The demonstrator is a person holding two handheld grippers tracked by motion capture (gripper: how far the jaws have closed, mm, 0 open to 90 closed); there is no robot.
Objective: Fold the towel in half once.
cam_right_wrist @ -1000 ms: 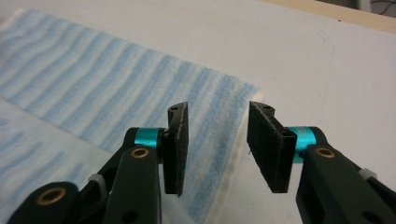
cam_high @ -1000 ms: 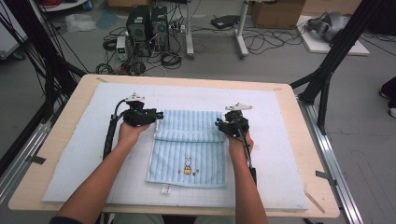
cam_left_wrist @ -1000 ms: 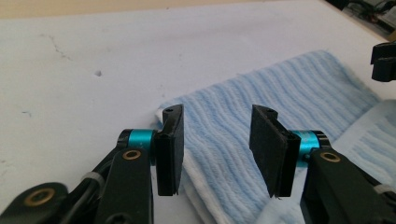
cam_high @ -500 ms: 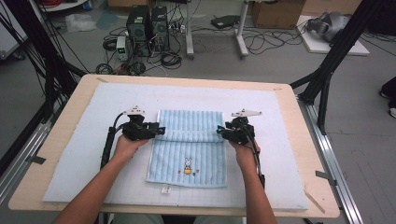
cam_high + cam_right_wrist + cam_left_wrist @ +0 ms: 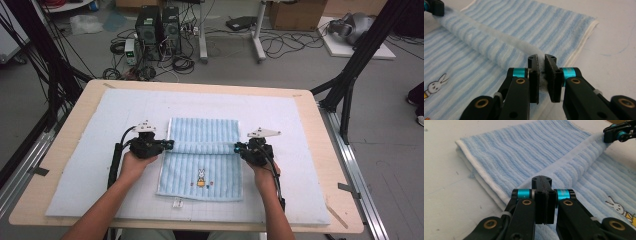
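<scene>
Towel: a light-blue striped hand towel (image 5: 202,157) with a small embroidered rabbit (image 5: 201,176) lies flat in the middle of the padded mat, its label end nearest me. Its far edge is already folded toward me into a raised ridge across the cloth.
Change: a second ago both of my grippers sat farther up the table at the towel's far corners; now they are lower, at mid-towel, and the fold line has come down with them.
Left gripper: the left gripper (image 5: 544,185) has just been closing, and its jaws are now pressed together on the towel's left edge at the ridge.
Right gripper: the right gripper (image 5: 541,65) has also just been closing; its pads pinch a tuft of towel fabric at the right edge, a sliver of white cloth showing between them.
Meaning: I judge the grip is freshly secured on both ends of the fold, so I can carry the edge on toward the near hem to finish the fold.
Surface: a pale-blue mat (image 5: 90,150) covers a light wooden tabletop (image 5: 60,152), bare apart from the towel.
Room: beyond the table are two computer towers (image 5: 159,25), tangled cables (image 5: 285,45) on a grey floor, and black frame struts (image 5: 357,55).
</scene>
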